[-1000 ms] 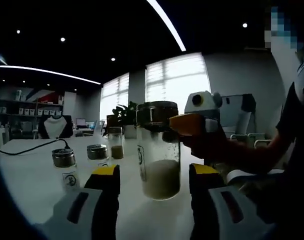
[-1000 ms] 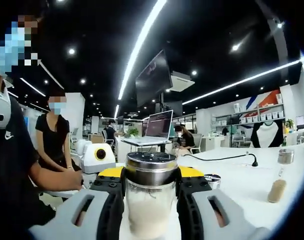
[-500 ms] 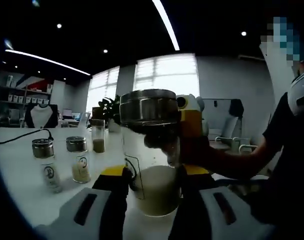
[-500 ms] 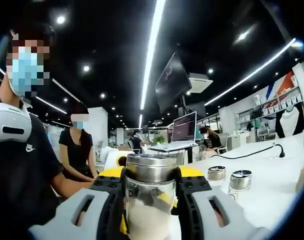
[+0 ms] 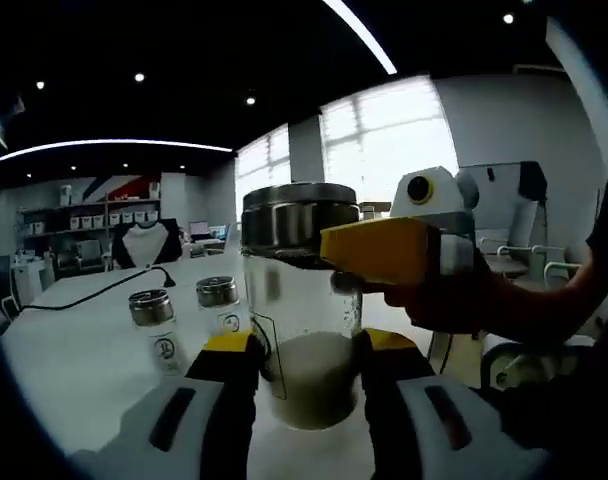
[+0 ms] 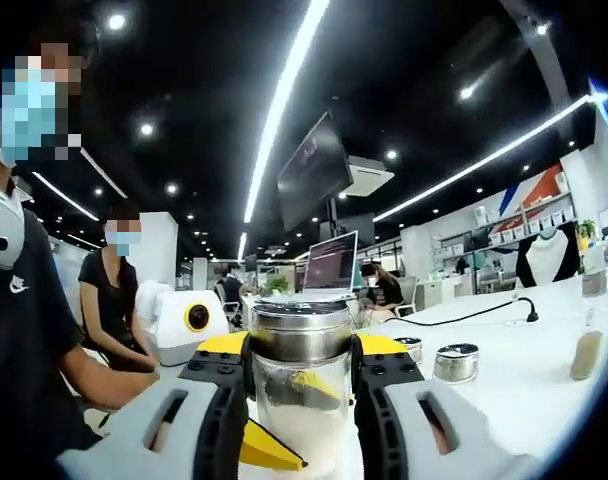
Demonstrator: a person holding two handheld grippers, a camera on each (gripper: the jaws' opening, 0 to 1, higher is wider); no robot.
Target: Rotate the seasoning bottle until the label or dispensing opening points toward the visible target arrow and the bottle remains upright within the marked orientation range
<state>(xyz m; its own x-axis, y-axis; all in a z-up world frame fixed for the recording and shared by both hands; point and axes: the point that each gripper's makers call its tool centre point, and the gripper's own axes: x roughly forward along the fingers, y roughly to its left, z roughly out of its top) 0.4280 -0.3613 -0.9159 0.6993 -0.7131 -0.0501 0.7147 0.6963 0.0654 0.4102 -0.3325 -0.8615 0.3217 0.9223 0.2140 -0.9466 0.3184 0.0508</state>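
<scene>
The seasoning bottle point(image 5: 302, 290) is clear glass with a steel lid and pale powder in its lower third. It stands upright, and a black outline label shows on its left side. In the left gripper view, my left gripper point(image 5: 306, 346) is shut on the lower body, its yellow pads pressed to both sides. My right gripper point(image 5: 382, 250) comes in from the right at lid height. In the right gripper view, my right gripper point(image 6: 302, 350) is shut on the bottle point(image 6: 302, 405) at its lid. A yellow tip of the left gripper point(image 6: 269, 450) shows low beside the glass.
The white table point(image 5: 74, 350) carries two small steel-lidded jars point(image 5: 152, 312) point(image 5: 217, 293) and a black cable point(image 5: 104, 290). The right gripper view has two low jars point(image 6: 456, 362) point(image 6: 412, 348), a slim jar point(image 6: 584, 350), an open laptop point(image 6: 329, 265) and a seated person point(image 6: 119, 290).
My left gripper has come up to the bottle and shut on its lower body; a second ago its jaws stood wide apart. My right gripper has kept its hold on the lid.
</scene>
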